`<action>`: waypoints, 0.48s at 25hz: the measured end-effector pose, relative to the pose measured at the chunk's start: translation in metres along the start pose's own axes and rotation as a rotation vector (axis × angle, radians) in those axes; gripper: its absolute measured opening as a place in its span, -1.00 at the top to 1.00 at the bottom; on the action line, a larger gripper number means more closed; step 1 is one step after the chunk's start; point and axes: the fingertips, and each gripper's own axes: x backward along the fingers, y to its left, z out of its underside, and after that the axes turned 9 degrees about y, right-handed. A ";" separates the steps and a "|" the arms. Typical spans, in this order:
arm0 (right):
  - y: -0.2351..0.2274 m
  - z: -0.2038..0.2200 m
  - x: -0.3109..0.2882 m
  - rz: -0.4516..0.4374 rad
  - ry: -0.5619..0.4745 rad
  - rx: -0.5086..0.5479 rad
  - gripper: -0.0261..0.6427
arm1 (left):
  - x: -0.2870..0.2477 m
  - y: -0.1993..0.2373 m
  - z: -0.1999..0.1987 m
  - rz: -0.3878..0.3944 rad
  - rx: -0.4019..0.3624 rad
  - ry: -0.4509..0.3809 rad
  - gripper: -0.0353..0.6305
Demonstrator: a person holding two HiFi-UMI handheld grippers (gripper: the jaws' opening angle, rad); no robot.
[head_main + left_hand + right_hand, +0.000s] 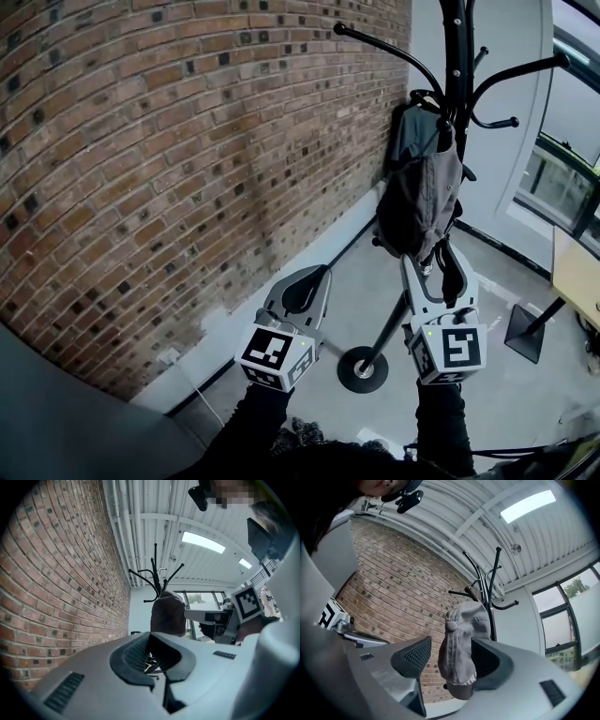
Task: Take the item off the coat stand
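Hanging on the coat stand (pixel 456 56), the grey cap (pixel 464 625) is bracketed by the right claw (pixel 450 645), whose jaws stand released and apart; the crown should be pinched squarely, then lifted upward before being drawn away; the left claw (pixel 157 663) is clenched on nothing.

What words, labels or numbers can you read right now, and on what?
None: no words, brands or numbers are readable.
On the left gripper and right gripper: square black-and-white marker patterns only, no letters.
On the cap hanging on the coat stand: no print visible.
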 end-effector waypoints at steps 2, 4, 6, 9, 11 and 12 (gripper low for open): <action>-0.001 0.000 -0.009 0.025 0.019 0.016 0.17 | 0.000 0.001 -0.002 -0.002 -0.002 -0.005 0.87; -0.003 0.004 -0.017 0.042 0.036 0.047 0.17 | 0.001 0.001 -0.002 -0.004 -0.004 -0.006 0.87; -0.005 0.008 -0.025 0.043 0.045 0.050 0.18 | 0.001 0.002 -0.002 -0.008 -0.004 -0.005 0.87; -0.006 0.012 -0.035 0.046 0.069 0.052 0.18 | 0.001 0.002 -0.002 -0.014 -0.005 -0.002 0.87; -0.009 0.014 -0.041 0.055 0.076 0.051 0.18 | 0.001 0.002 -0.002 -0.018 -0.005 -0.001 0.87; -0.012 0.015 -0.044 0.062 0.079 0.041 0.18 | 0.002 0.002 -0.001 -0.019 -0.003 0.000 0.87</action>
